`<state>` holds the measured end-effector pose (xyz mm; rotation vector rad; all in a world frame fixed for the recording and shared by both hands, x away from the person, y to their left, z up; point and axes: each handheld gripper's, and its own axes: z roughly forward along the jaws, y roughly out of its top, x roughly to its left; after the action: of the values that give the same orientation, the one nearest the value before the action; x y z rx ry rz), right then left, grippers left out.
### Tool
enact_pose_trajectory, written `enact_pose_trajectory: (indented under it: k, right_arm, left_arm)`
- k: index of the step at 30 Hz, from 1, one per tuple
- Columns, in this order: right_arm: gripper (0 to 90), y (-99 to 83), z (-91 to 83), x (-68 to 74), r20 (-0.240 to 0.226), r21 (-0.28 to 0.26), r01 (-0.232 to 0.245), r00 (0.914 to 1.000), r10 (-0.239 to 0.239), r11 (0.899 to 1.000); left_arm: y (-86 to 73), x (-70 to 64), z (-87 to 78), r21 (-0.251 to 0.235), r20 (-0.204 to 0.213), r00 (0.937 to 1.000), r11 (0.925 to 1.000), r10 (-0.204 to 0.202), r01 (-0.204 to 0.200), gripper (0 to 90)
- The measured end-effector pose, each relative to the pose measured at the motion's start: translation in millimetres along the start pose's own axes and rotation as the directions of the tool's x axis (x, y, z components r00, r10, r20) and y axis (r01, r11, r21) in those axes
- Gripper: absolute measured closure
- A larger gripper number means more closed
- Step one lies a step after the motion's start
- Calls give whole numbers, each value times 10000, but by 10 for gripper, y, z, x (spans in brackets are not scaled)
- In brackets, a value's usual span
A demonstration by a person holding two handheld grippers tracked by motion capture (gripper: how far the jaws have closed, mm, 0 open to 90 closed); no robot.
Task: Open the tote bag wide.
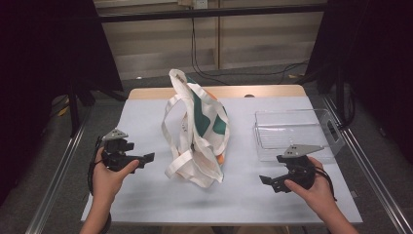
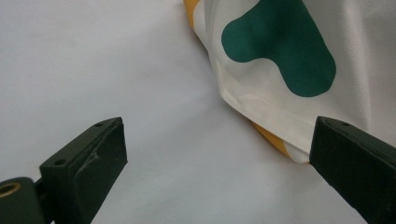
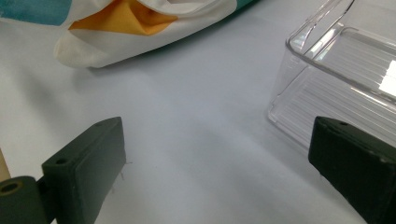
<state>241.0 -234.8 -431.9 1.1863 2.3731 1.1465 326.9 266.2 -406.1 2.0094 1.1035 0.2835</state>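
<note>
Both grippers hover low near the front edge of the table [image 1: 146, 195], each held in one of the person's hands whose forearms come in from below. In the high view the left gripper [image 1: 146, 158] sits toward the front-left, its jaws pointing inward at the tote bag [image 1: 197, 131]; the right gripper [image 1: 265, 180] sits toward the front-right, its jaws pointing inward and slightly forward. Each carries a grey three-cornered plate on top and a trailing black cable.

Seen from the left gripper view, the left gripper [image 2: 217, 154] stands wide apart, gripping nothing, its matte black blocky jaws flanking bare table; the bag's stitched corner [image 2: 275, 116] lies just beside the far jaw. From the right gripper view, the right gripper [image 3: 217, 154] is likewise spread wide with nothing between its jaws.

Cream canvas with green and orange blotches makes up the tote bag, which is slumped and crumpled at the middle of the table, its flat woven straps looping loosely down its front. Its opening is folded over, so its inside cannot be made out.

Clear ribbed plastic forms the rectangular tray [image 1: 292, 129] by the right edge, just beyond the right gripper; its far side blurs against the floor.
</note>
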Motion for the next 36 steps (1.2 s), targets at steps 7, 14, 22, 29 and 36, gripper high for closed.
enact_pose_trajectory:
  k: [7, 14, 22, 29, 36]
  right_arm:
    - [36, 18, 18, 16, -25, 28, 97, 10000, -96, 9999]
    - [36, 83, 6, 15, 16, -17, 36, 10000, -36, 10000]
    - [37, 188, 13, 49, -45, -79, 105, 9999, -105, 9999]
    - [37, 263, 17, 53, -87, -79, 150, 9998, -151, 9999]
    - [38, 398, 0, 11, -205, -119, 105, 9997, -107, 9999]
  left_arm:
    - [38, 7, -7, 124, -23, 9999, 9999, 99, -98, 39]
    - [85, -3, -33, 211, -118, 9998, 9997, 142, -140, 40]
    - [158, -14, -14, 188, -52, 10000, 9998, 73, -72, 42]
    - [208, -44, 54, 311, 53, 9997, 9992, 246, -247, 43]
    - [286, -74, 94, 473, 76, 9995, 9984, 294, -298, 44]
